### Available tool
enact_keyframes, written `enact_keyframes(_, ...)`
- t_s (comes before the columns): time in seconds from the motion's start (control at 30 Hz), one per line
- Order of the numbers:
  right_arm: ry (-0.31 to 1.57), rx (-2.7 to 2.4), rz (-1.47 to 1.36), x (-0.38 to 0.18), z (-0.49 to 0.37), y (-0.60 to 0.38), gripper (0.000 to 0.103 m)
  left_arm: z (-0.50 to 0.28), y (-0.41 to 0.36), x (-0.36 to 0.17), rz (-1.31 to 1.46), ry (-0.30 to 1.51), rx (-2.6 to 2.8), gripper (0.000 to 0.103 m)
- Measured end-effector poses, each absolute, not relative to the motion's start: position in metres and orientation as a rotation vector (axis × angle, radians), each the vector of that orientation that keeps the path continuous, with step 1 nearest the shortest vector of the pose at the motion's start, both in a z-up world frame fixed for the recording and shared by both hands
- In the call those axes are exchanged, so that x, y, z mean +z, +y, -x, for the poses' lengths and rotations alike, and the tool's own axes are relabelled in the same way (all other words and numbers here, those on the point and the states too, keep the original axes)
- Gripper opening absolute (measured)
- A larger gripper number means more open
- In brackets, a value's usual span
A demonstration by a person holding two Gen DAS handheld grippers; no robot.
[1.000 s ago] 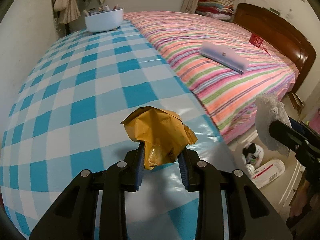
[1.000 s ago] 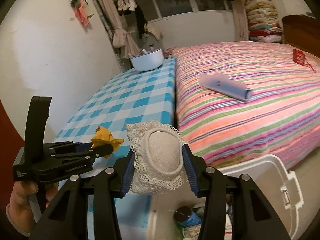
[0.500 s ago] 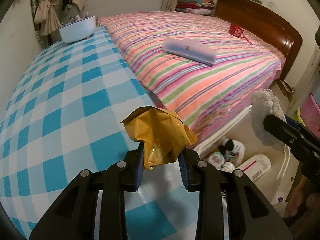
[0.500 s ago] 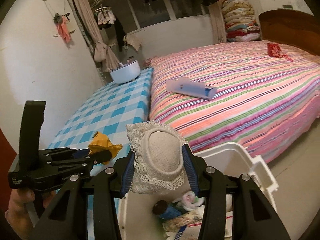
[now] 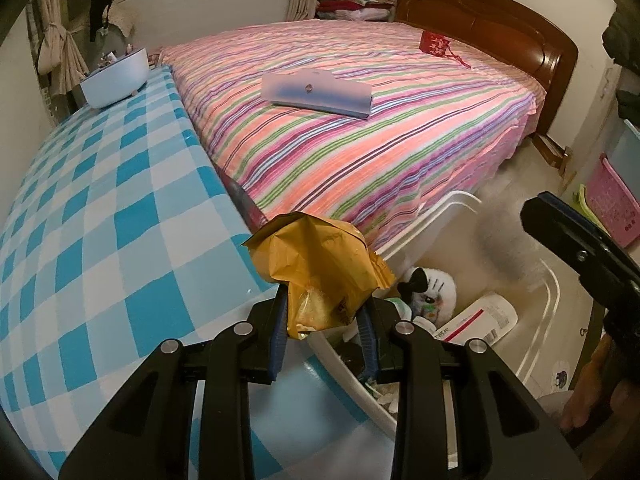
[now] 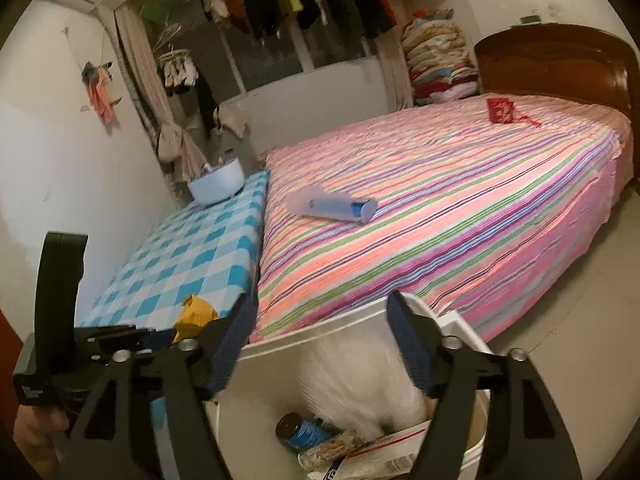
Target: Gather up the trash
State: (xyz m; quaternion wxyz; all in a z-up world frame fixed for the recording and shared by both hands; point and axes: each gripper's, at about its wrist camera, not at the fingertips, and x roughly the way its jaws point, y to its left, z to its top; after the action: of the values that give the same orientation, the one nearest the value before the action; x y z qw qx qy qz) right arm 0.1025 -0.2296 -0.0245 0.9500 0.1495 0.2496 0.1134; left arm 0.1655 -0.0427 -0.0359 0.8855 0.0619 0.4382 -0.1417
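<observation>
A crumpled mustard-yellow wrapper [image 5: 320, 264] sits pinched in my left gripper [image 5: 324, 312], which is shut on it above the corner of the checked table, beside the white bin [image 5: 440, 208]. My right gripper [image 6: 320, 308] stands open over the bin [image 6: 320, 332]. Below its fingers a white lacy piece [image 6: 360, 384] is a falling blur inside the bin. The left wrist view shows the same blur [image 5: 504, 248] under the right gripper's black body. In the right wrist view the wrapper [image 6: 196, 312] shows at the left.
The bin holds a blue-labelled bottle [image 6: 300, 430], a white plush with a black bow [image 5: 428, 288] and a white tube [image 5: 476, 320]. The blue checked table [image 5: 100, 220] carries a white bowl [image 5: 114, 82]. The striped bed [image 5: 360, 152] bears a pale blue box [image 5: 316, 94]. A pink basket [image 5: 612, 208] stands at right.
My right gripper has opened and let go of the lacy piece, which now drops into the bin. Both grippers have moved right, from the table towards the bin. The left stays shut on the wrapper.
</observation>
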Motion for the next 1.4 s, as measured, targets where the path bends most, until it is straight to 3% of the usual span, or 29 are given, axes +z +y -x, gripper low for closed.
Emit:
enact_keyframes(0.37, 0.392, 0.177, -0.417, -0.014, -0.091, -0.256, 0.07, -0.161, -0.065, -0.039, -0.152, 0.916, -0.338, 0.032)
enact_keyframes(0.67, 0.364, 0.162, -0.431, -0.011, -0.086, -0.258, 0.07, -0.153, -0.092, -0.04, -0.201, 0.894, -0.368, 0.045)
enact_keyframes(0.73, 0.346, 0.156, -0.439, -0.009, -0.083, -0.26, 0.07, -0.151, -0.095, -0.04, -0.202, 0.894, -0.376, 0.05)
enact_keyframes(0.9, 0.311, 0.134, -0.471, -0.007, -0.076, -0.268, 0.07, -0.146, -0.099, -0.037, -0.214, 0.867, -0.377, 0.078)
enact_keyframes(0.93, 0.306, 0.128, -0.479, -0.006, -0.075, -0.269, 0.07, -0.145, -0.099, -0.036, -0.217, 0.86, -0.374, 0.08)
enact_keyframes(1.07, 0.297, 0.117, -0.503, -0.003, -0.069, -0.276, 0.07, -0.142, -0.097, -0.031, -0.212, 0.845, -0.361, 0.086)
enact_keyframes(1.4, 0.339, 0.142, -0.492, 0.006, -0.017, -0.261, 0.07, -0.101, -0.065, -0.001, -0.184, 0.771, -0.225, 0.086)
